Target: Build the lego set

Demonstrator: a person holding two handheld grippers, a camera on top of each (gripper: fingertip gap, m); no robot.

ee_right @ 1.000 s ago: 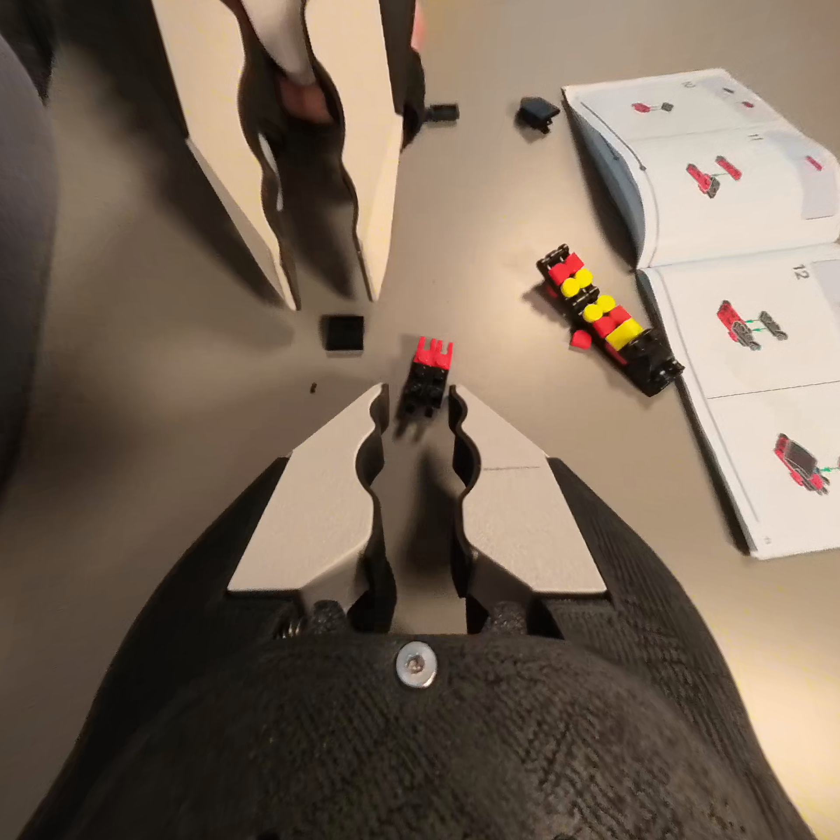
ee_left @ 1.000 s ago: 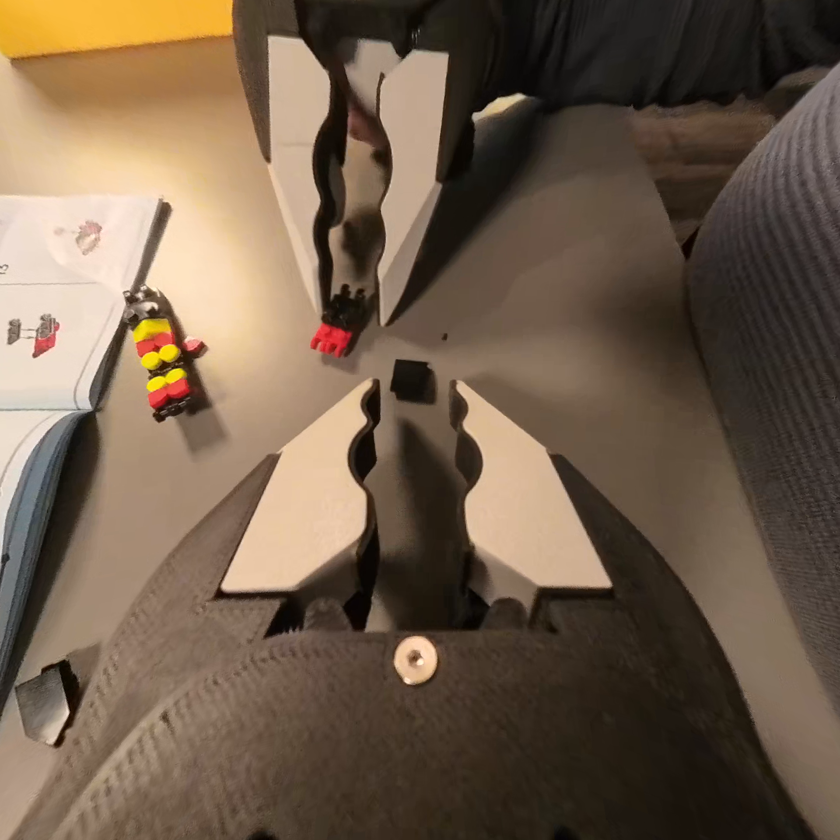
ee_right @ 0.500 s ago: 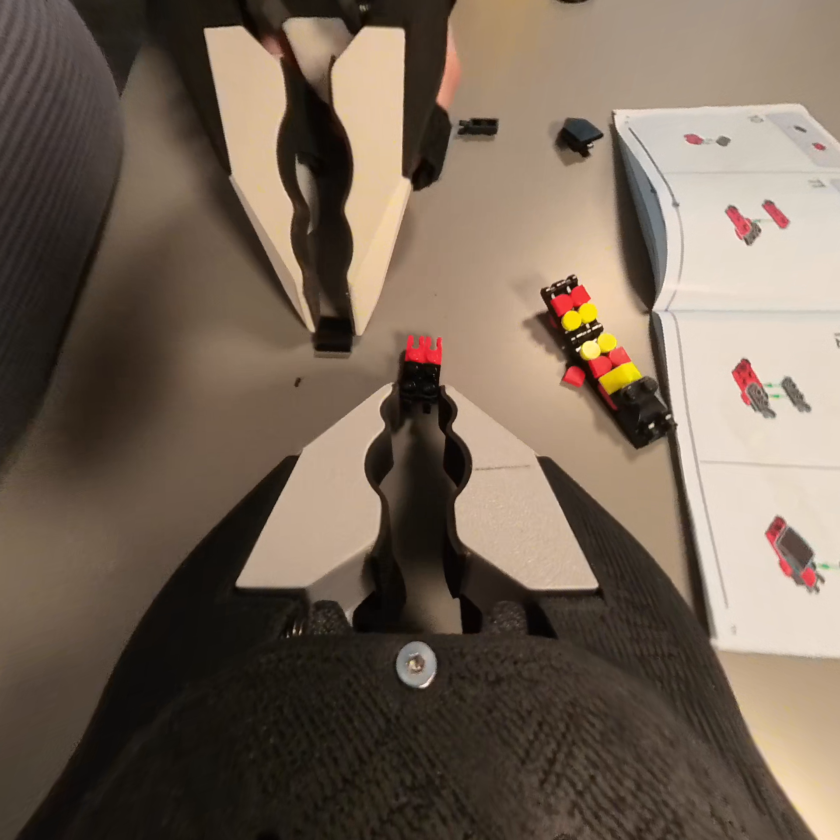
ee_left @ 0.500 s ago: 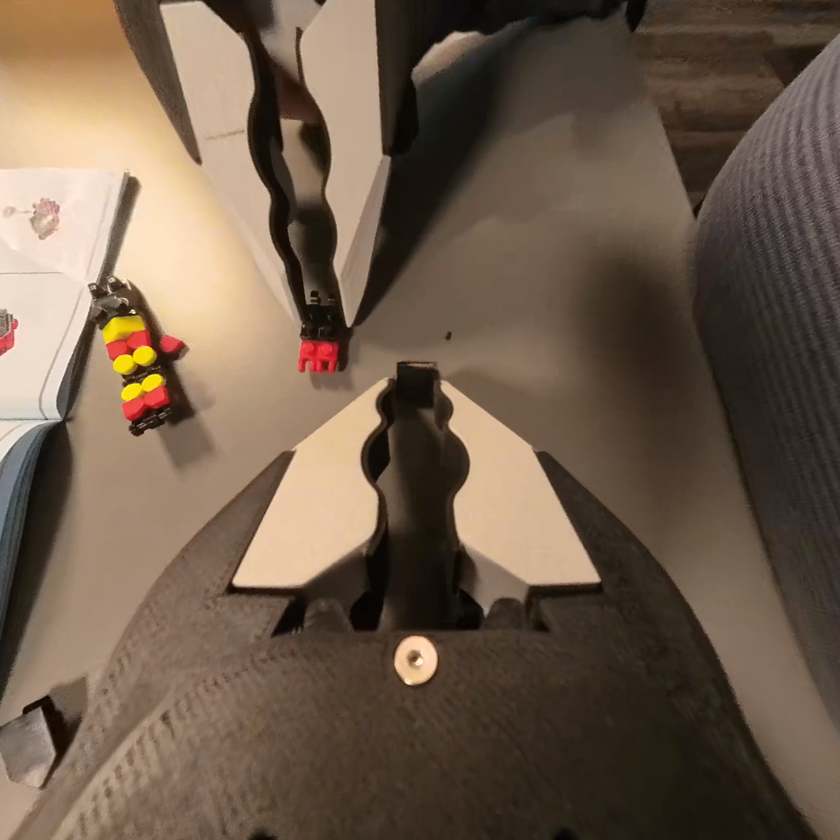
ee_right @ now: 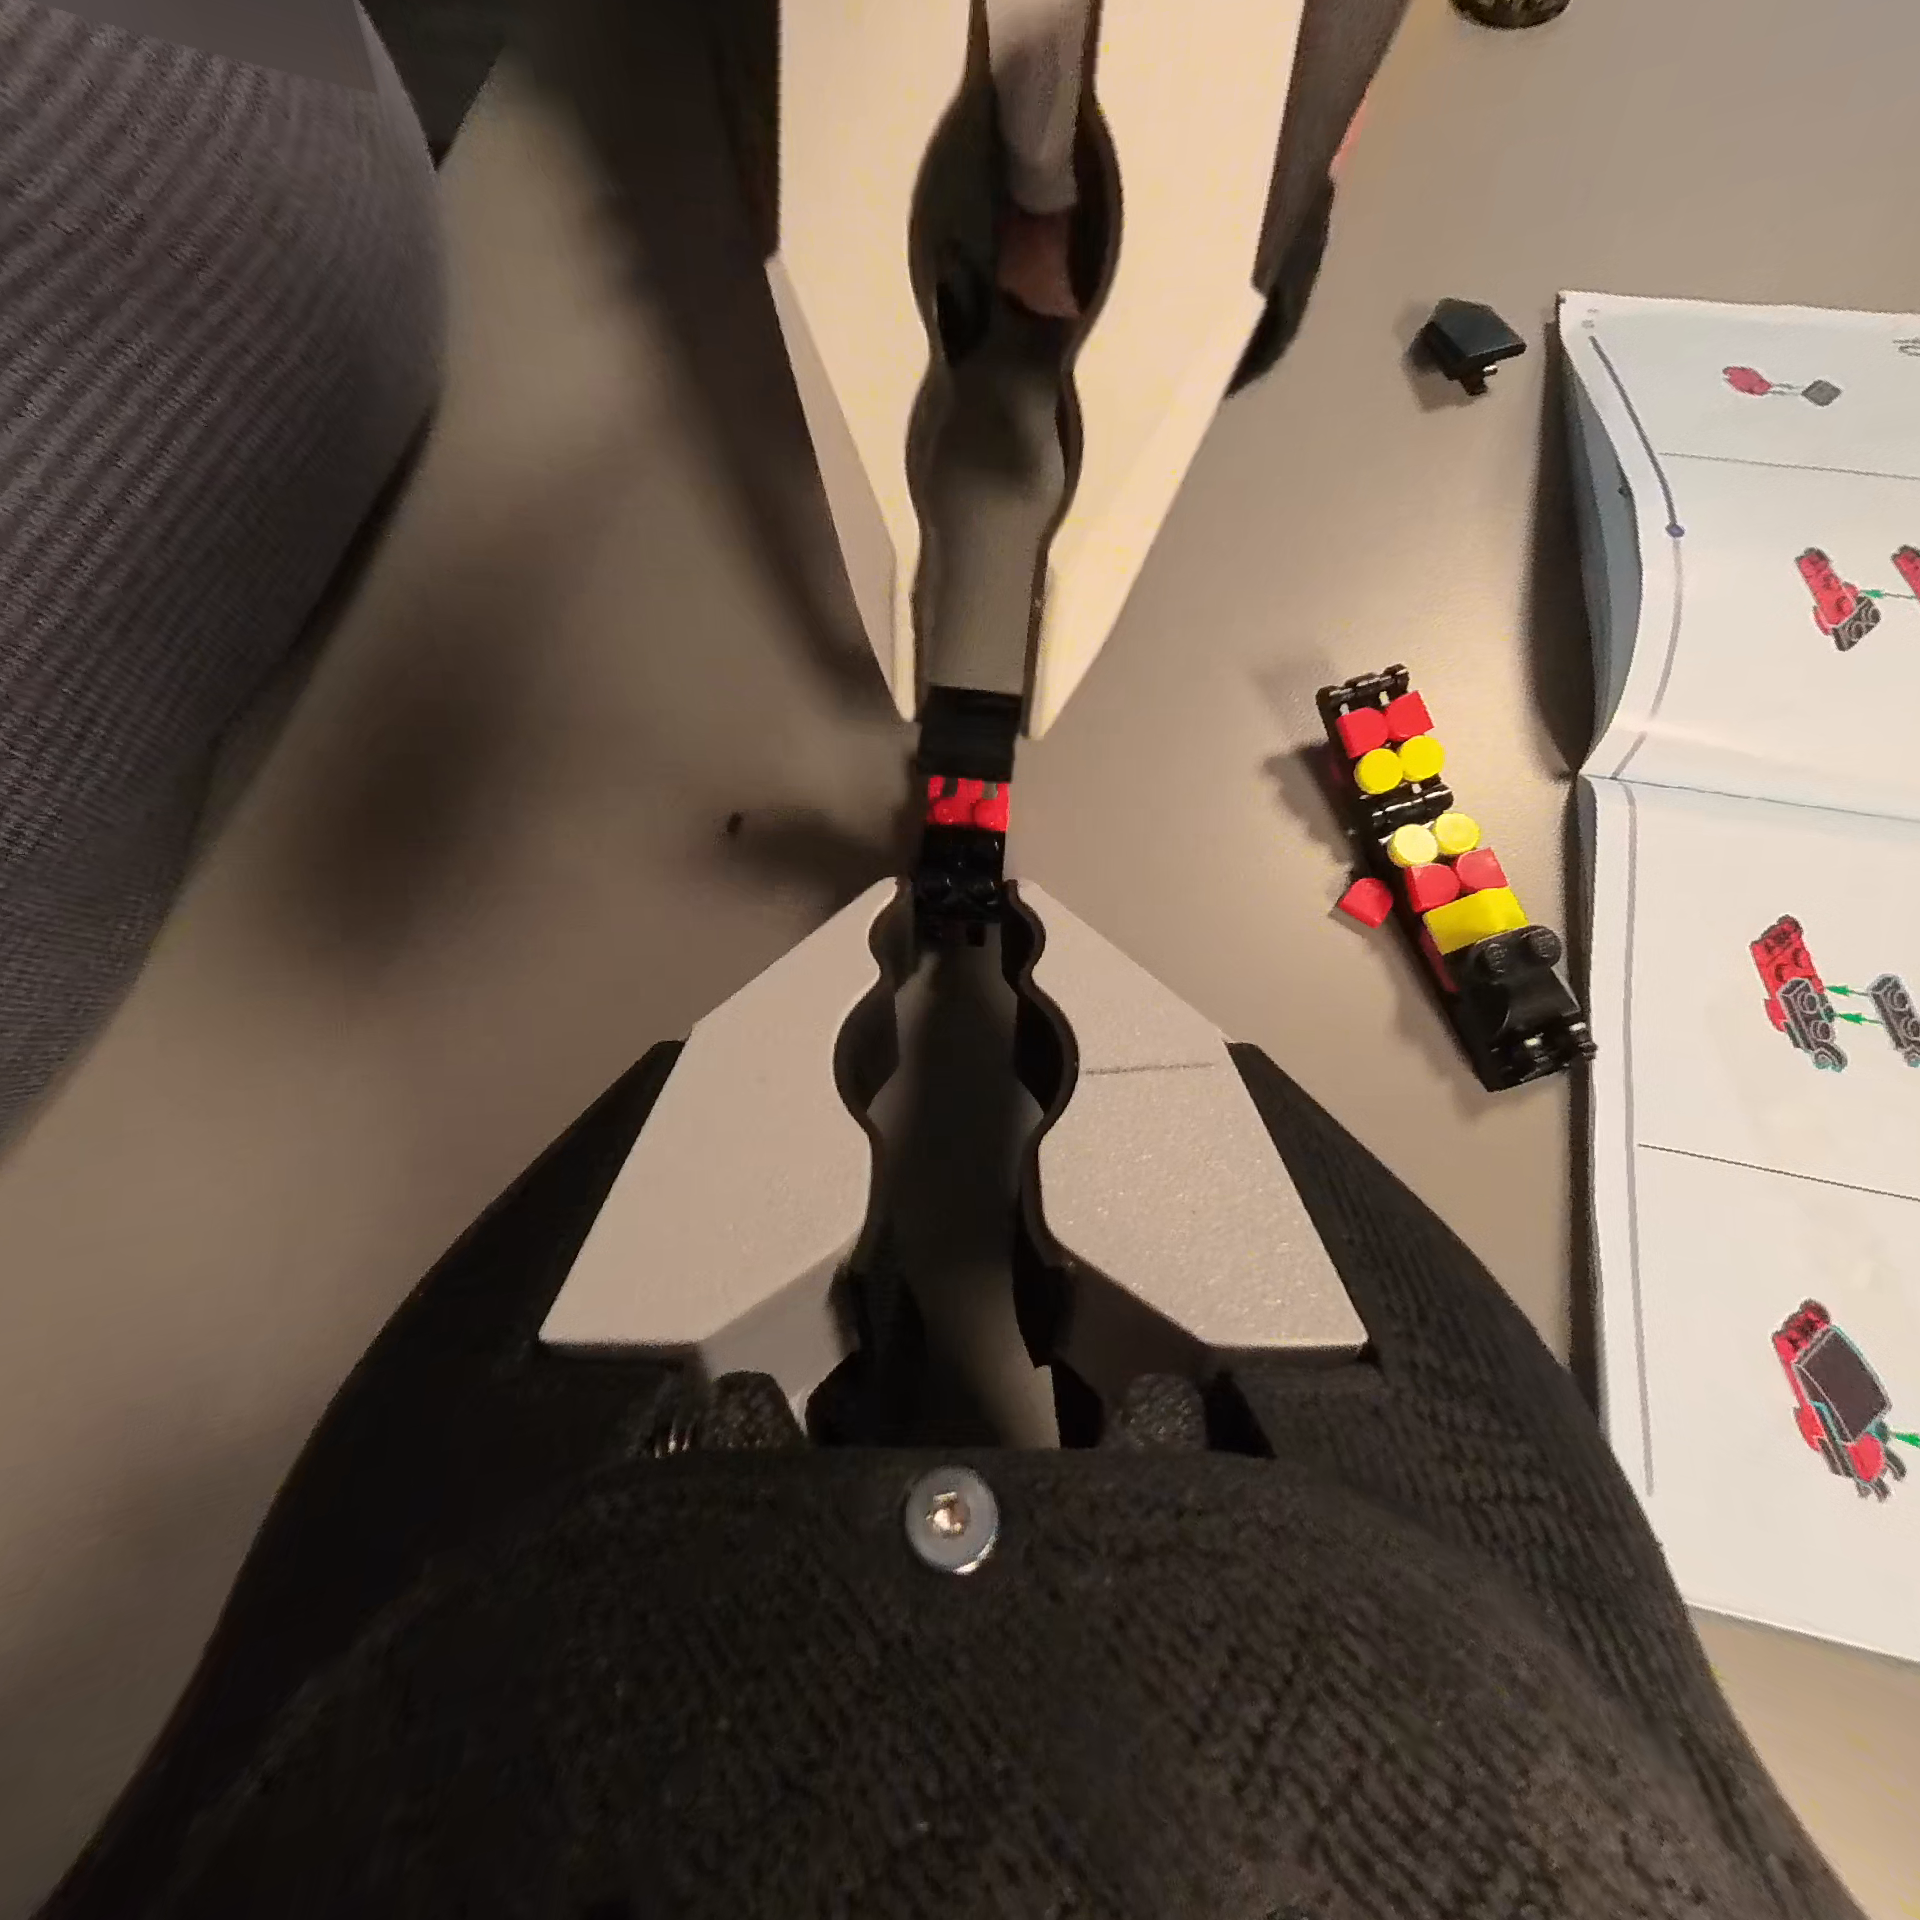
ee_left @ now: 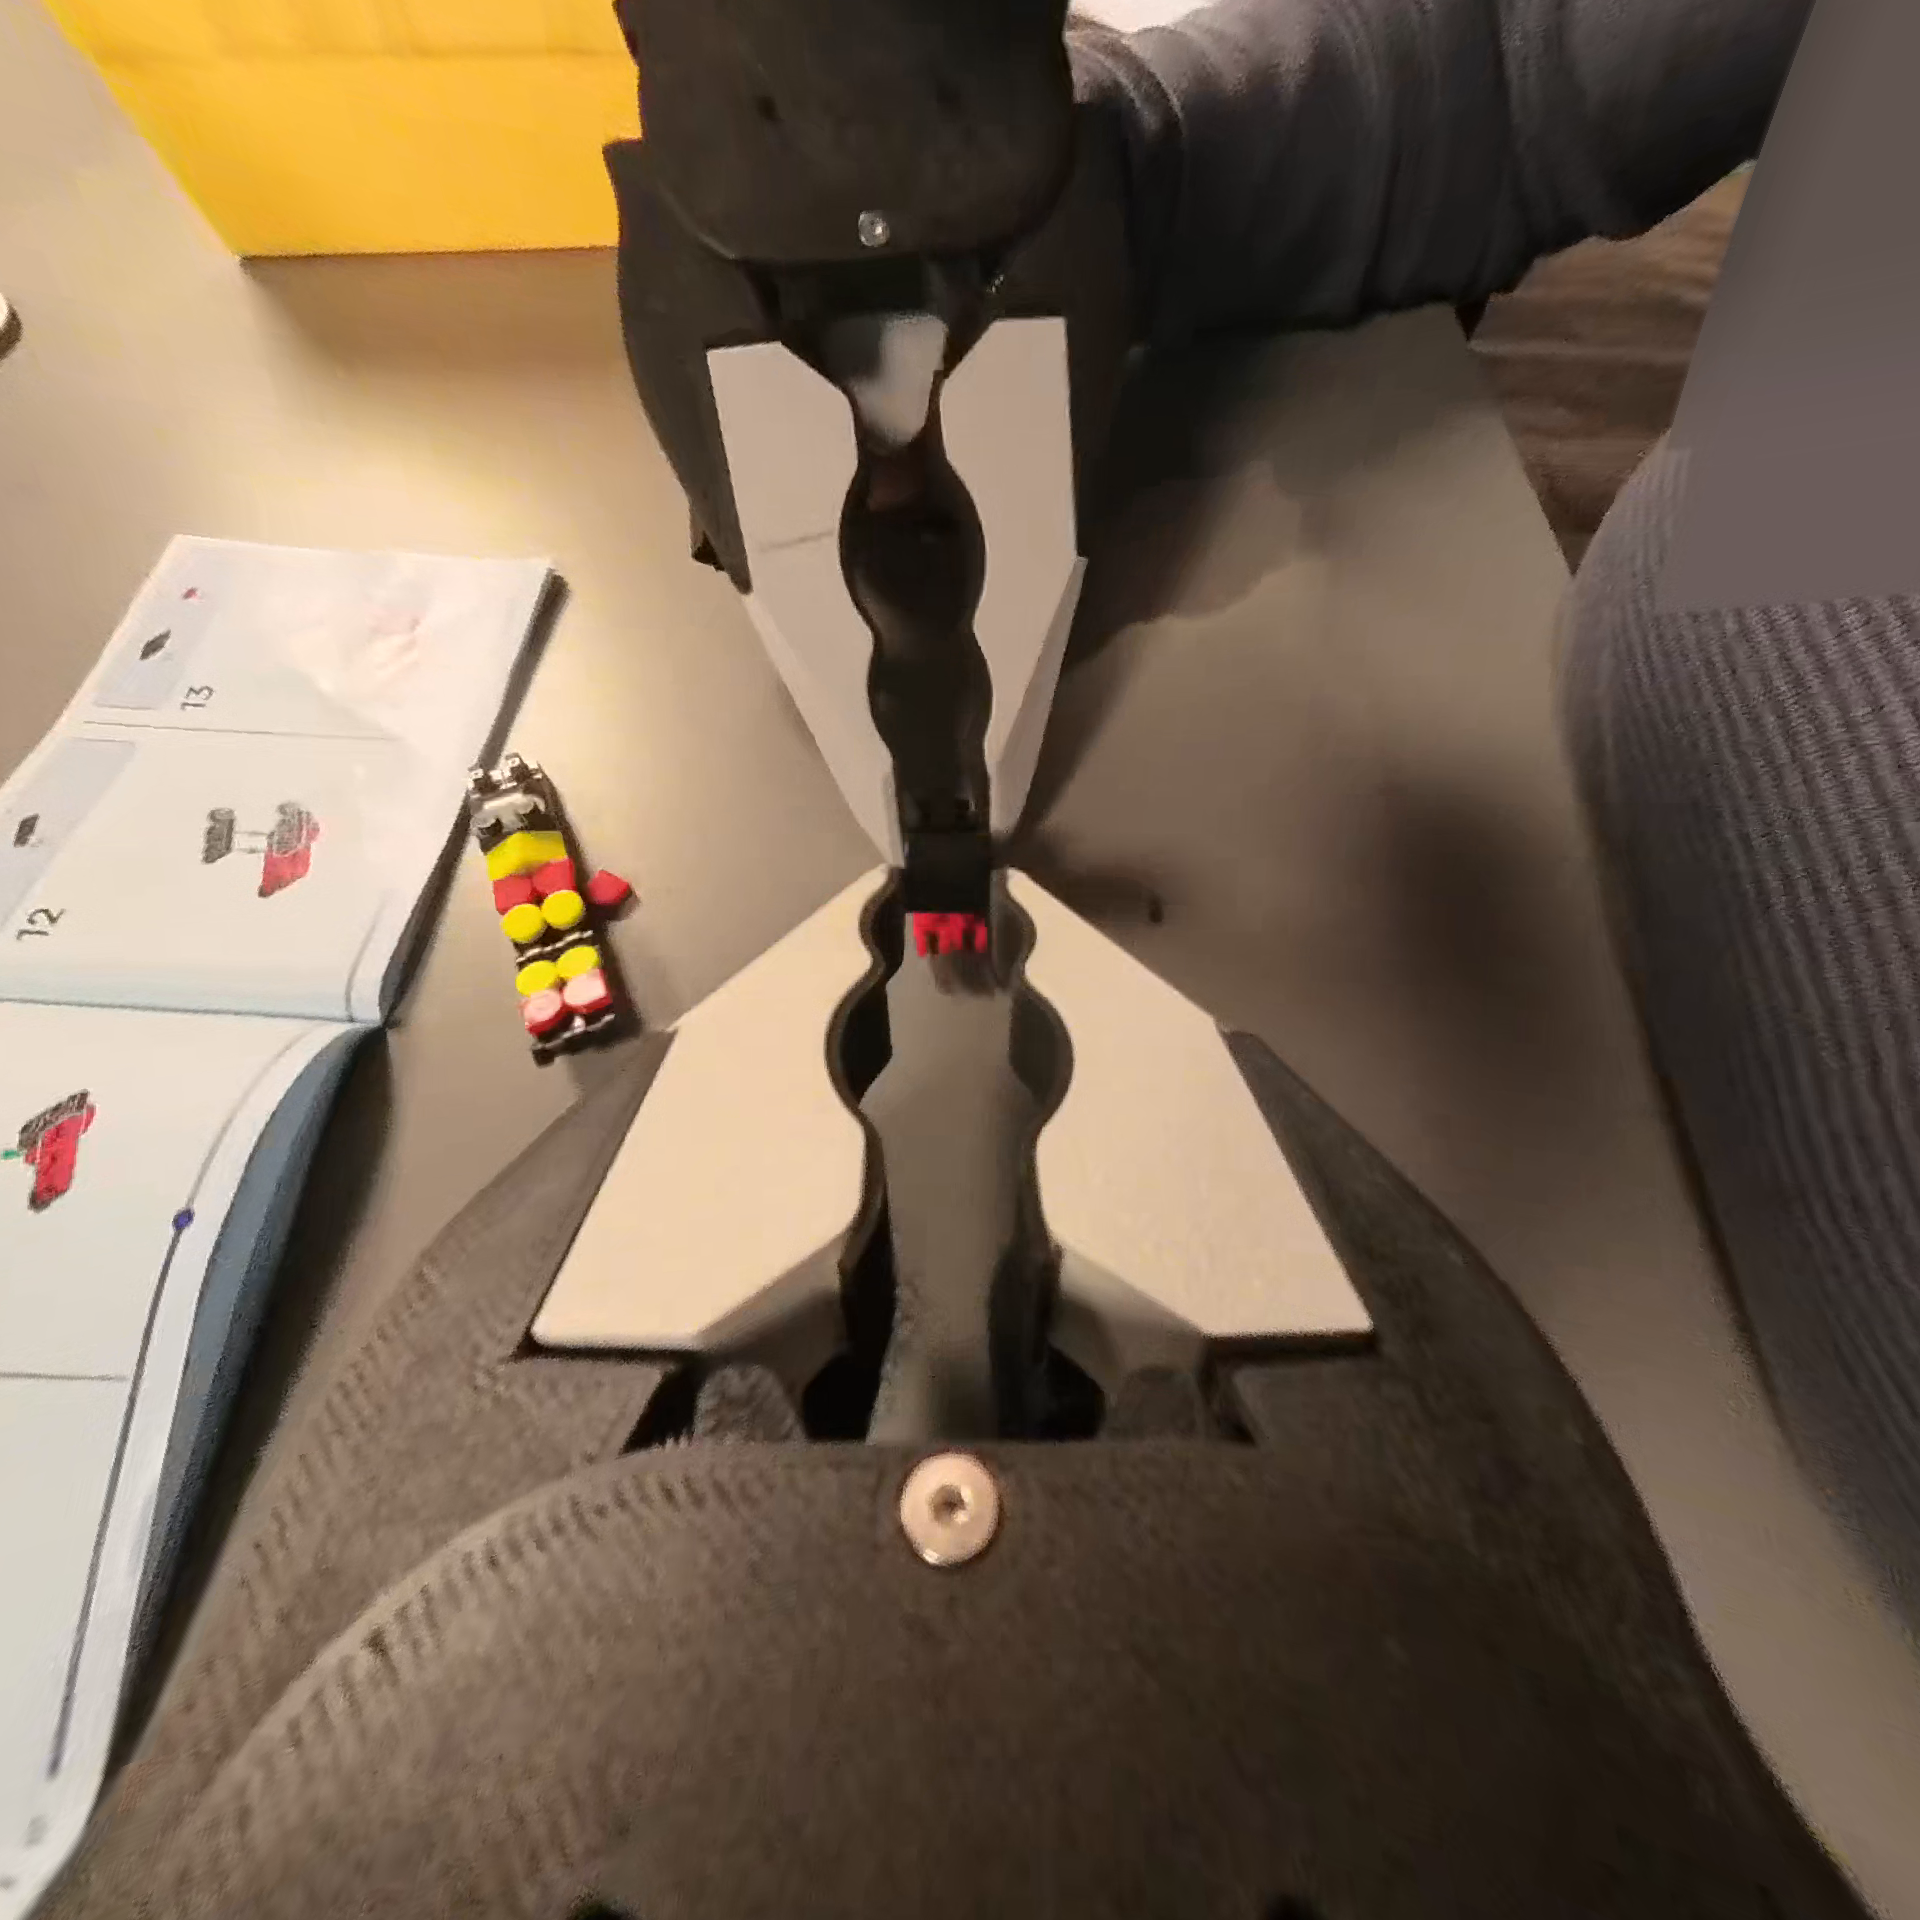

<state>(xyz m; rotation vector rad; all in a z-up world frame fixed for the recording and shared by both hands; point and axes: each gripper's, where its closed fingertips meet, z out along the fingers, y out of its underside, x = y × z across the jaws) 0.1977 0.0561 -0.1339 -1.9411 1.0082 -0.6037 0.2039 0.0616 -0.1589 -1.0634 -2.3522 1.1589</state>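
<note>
My two grippers meet tip to tip over the grey table (ee_right: 582,1039), and the meeting point is the hardest part to read. My right gripper (ee_right: 951,902) is clamped on the black end of the small red-and-black piece (ee_right: 964,831); its red studs stick out ahead of my fingertips. My left gripper (ee_left: 945,902) comes in from the opposite side, its fingers drawn in close around a small black brick (ee_right: 968,732). In the left wrist view that brick covers most of the other piece, so only a red strip shows beneath it. Whether the black brick is already seated on the red studs or just touching them, I cannot tell; the join is dark and a little blurred.

I count one longer assembly (ee_right: 1449,873) lying flat on the table near the booklet, black with red and yellow studs, and one loose red bit (ee_right: 1363,900) just beside it. One open instruction booklet (ee_right: 1766,935) lies there too, cut off by the frame edge in both views. One dark loose part (ee_right: 1465,338) sits near the booklet's far corner. A yellow block (ee_left: 364,125) is cropped at the top of the left wrist view. A dark sleeve (ee_left: 1403,177) runs behind my right gripper, and grey ribbed fabric (ee_left: 1766,935) fills one side.
</note>
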